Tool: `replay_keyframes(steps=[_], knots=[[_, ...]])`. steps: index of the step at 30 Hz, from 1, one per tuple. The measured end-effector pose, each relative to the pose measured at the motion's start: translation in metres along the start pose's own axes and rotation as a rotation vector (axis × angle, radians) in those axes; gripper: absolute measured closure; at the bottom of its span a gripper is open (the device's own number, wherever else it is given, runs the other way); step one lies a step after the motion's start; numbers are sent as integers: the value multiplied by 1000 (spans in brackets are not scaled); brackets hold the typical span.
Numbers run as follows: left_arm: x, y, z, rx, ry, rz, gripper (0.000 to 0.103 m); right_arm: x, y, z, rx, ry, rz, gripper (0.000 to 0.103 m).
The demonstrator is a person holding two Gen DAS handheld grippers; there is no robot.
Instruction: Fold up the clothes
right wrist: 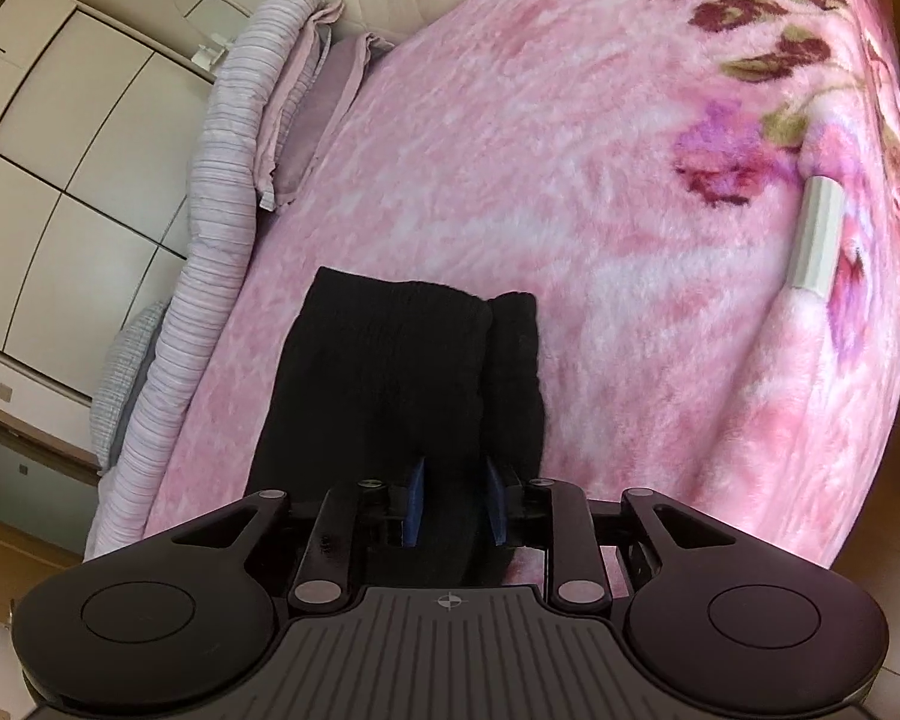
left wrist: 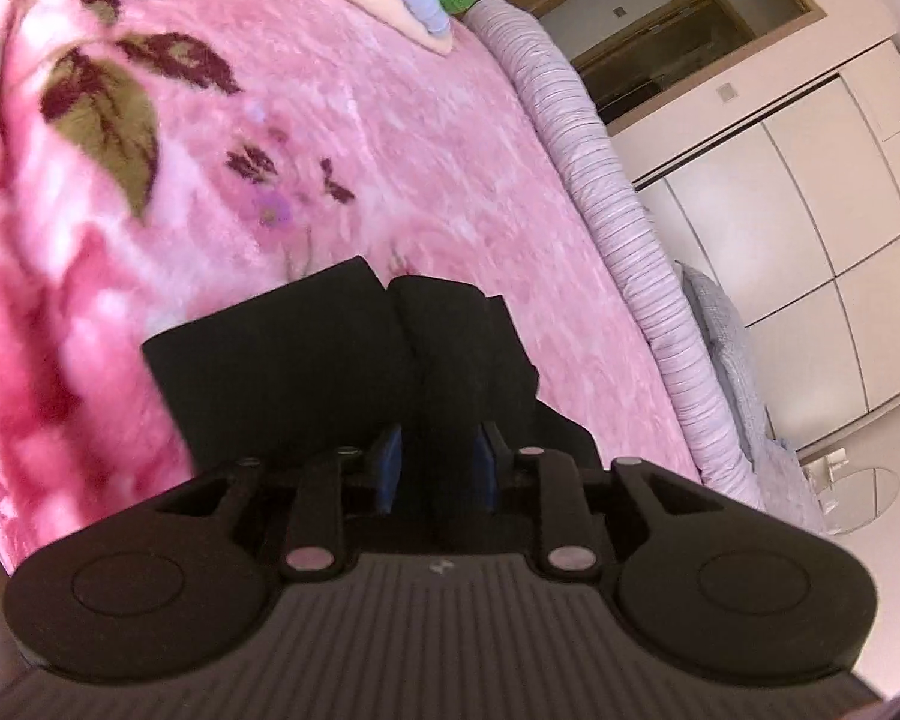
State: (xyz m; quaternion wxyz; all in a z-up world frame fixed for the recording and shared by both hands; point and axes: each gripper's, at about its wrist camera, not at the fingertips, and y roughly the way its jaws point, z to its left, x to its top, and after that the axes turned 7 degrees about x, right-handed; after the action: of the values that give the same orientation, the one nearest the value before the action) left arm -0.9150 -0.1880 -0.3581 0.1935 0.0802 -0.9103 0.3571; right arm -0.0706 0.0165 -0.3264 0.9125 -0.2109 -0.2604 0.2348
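Black garment (left wrist: 306, 360) bunched on pink blanket (left wrist: 390, 150); I've left tongs (left wrist: 435, 468) and right tongs (right wrist: 453, 501) both pinched on it, mid-fold; next, carry edge across.

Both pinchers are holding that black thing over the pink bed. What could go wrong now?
1. The left gripper and right gripper each pinch only a bunched edge of the black knitted garment, so it might slip out and unfold.
2. The fluffy pink floral blanket looks grippy, so the dragged cloth could wrinkle.
3. The garment hangs near the striped lilac rolled quilt; a wide swing might snag it.
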Motion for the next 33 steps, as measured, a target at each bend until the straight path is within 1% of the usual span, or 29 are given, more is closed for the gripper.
replay_keyframes(steps=[3, 4, 5, 8, 9, 10, 20, 21, 23, 24, 26, 27, 31, 32, 33], knots=[[3, 6, -6, -32, -7, 2, 83, 2, 3, 2, 4, -3, 0, 77], [4, 6, -9, -48, 3, 2, 97, 2, 4, 2, 3, -4, 1, 77], [4, 2, -14, -66, 38, -12, 103, 3, 6, 2, -1, -7, 1, 77], [1, -29, -36, -123, 184, -126, 103, 3, 7, 3, -7, -13, 4, 77], [-2, -46, -39, -149, 226, -187, 103, 3, 7, 3, -9, -15, 6, 77], [-5, -59, -39, -165, 255, -231, 103, 4, 6, 3, -10, -17, 7, 77], [-18, -60, 17, -56, 96, -132, 103, 7, 5, 3, -22, -32, 37, 77], [-20, -60, 23, -45, 80, -122, 102, 8, 4, 3, -21, -34, 40, 77], [-22, -60, 33, -24, 48, -103, 98, 9, 3, 3, -18, -32, 44, 77], [-20, -58, 34, -19, 27, -97, 98, 9, 3, 2, -17, -30, 45, 77], [-19, -56, 39, -21, -13, -91, 99, 10, 3, 1, -13, -26, 47, 77], [-20, -57, 39, -27, -16, -96, 103, 10, 2, 1, -12, -24, 48, 77], [-24, -81, 15, -58, 149, -194, 103, 12, 1, -1, -5, -16, 51, 77], [-26, -88, 11, -61, 190, -209, 103, 12, 1, -2, -3, -14, 52, 77], [-27, -90, 11, -51, 209, -203, 103, 12, 1, -2, -2, -12, 53, 77]])
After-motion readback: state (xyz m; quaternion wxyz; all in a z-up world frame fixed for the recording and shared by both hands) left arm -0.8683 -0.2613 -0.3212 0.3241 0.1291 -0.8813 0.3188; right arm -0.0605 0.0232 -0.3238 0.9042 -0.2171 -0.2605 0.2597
